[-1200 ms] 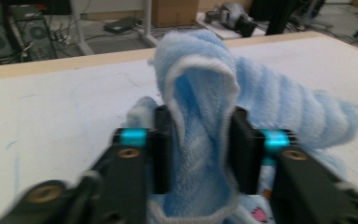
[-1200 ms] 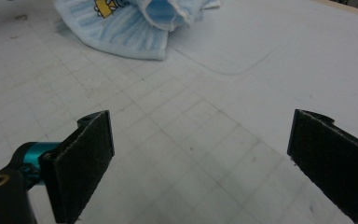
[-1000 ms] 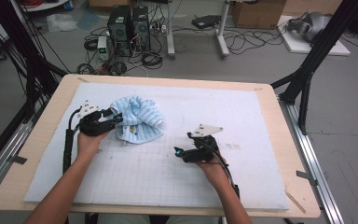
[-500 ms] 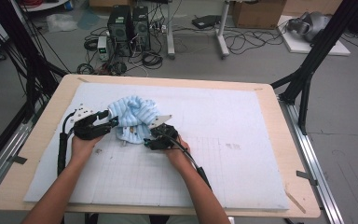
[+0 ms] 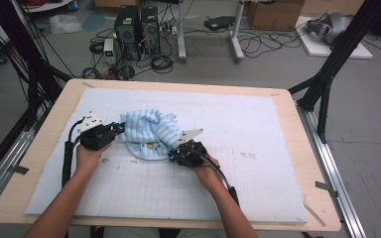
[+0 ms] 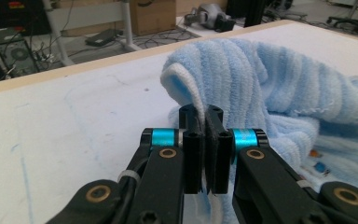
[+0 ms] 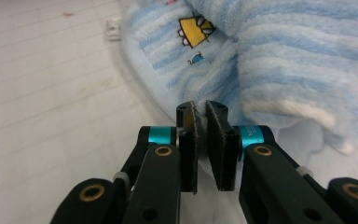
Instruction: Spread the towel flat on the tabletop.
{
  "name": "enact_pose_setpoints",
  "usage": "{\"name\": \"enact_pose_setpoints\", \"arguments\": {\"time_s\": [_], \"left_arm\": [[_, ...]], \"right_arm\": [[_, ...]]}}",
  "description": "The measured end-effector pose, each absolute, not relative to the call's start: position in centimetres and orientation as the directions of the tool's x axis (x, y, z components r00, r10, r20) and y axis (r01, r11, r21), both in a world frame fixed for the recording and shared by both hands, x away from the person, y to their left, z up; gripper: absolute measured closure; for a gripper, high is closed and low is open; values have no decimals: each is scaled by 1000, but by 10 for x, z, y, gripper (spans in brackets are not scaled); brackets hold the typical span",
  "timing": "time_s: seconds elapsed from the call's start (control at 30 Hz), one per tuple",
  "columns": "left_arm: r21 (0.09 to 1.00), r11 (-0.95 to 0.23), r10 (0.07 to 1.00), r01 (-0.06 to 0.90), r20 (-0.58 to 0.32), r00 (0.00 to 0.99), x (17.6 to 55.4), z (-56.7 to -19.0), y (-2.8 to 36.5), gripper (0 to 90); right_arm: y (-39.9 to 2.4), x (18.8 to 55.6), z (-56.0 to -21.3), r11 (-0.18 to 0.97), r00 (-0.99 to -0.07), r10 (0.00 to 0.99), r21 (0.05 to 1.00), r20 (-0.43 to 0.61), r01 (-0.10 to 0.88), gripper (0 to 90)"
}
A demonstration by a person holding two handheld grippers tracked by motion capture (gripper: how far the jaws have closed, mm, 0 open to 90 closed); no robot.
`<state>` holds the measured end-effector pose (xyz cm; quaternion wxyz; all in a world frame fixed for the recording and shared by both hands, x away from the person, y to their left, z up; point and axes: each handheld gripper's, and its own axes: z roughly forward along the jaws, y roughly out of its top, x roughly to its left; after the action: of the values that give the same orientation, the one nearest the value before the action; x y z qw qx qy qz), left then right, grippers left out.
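Note:
A crumpled light-blue striped towel [image 5: 151,131] lies on the white foam mat [image 5: 258,148], left of centre. My left gripper [image 5: 120,128] sits at its left side. In the left gripper view that gripper [image 6: 204,116] has just closed, and its jaws now pinch a white-edged fold of the towel [image 6: 261,79]. My right gripper [image 5: 171,156] is at the towel's near right edge. In the right gripper view its jaws [image 7: 201,114] have also just closed, onto the pale hem of the towel [image 7: 270,56] below a small yellow cartoon print [image 7: 193,25].
A small white tag [image 5: 134,159] lies on the mat just in front of the towel. The mat covers a wooden table [image 5: 300,129]. Beyond the far edge, computer towers [image 5: 136,25] and cables sit on the floor. Black frame posts [image 5: 327,74] stand at both sides.
My right gripper swept left across the mat to the towel's near edge and closed there. The left gripper stayed at the towel's left side and closed on the fold.

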<state>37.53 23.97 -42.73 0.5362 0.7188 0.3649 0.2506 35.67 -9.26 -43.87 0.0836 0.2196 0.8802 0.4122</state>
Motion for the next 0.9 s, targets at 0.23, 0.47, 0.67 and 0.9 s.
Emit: {"name": "enact_pose_setpoints", "arguments": {"time_s": [0.23,0.47,0.67,0.9], "left_arm": [[955,-170,778,242,-21,628,374,-425,226,871],[954,-124,827,272,-52,559,391,-417,228,873],[948,-126,858,291,-43,512,410,-406,230,874],[921,-126,863,368,-81,499,419,-415,225,579]], "right_arm": [[-123,338,-438,574,-896,441,755,41,318,832],[-148,333,-438,594,-895,442,727,61,344,832],[-162,328,-436,615,-902,423,703,87,357,830],[-188,323,-439,538,-865,490,743,108,398,554]]}}
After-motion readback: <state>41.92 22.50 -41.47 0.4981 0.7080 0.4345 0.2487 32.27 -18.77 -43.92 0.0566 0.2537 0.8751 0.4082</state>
